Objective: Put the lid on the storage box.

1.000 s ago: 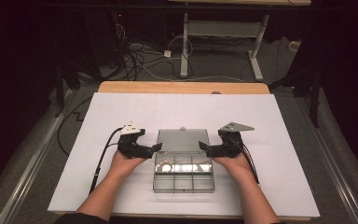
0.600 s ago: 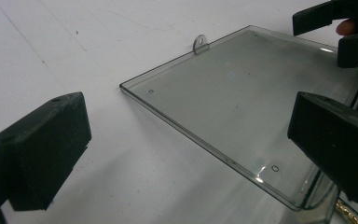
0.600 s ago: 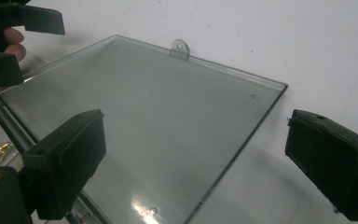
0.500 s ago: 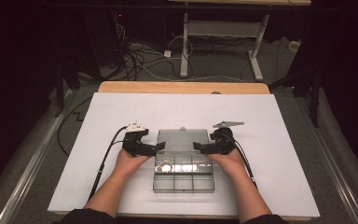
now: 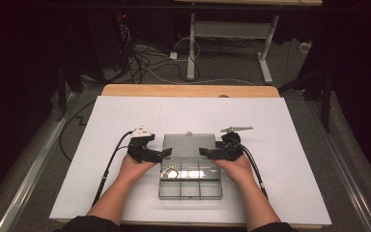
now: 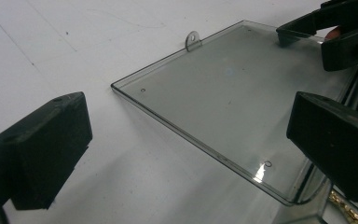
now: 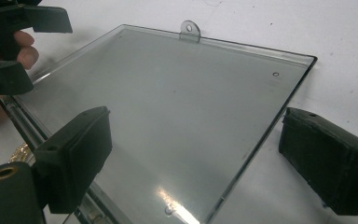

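Nearest, two forearms come in from the bottom edge of the high view, one to each side of a clear plastic box (image 5: 190,182) on the white table (image 5: 290,145). Box divided into small compartments, two rows; a coil of gold chain (image 5: 172,171) lies in the far-left compartment, the others look bare as far as can be told. Just beyond the tray, the box's clear lid (image 5: 189,144) is swung open and lies flat on the table, a small hanging tab at its far edge. Left gripper (image 5: 162,154) at the lid's left corner near the hinge, jaws apart, the corner between them with no pad pressing on it. Right gripper (image 5: 206,152) at the lid's right corner, jaws wide and just been closing a little, the lid's edge between them, not clamped. Farther off, a bare wooden strip (image 5: 188,90) of tabletop, then cables (image 5: 149,63) and a metal stand (image 5: 227,46) on the floor.
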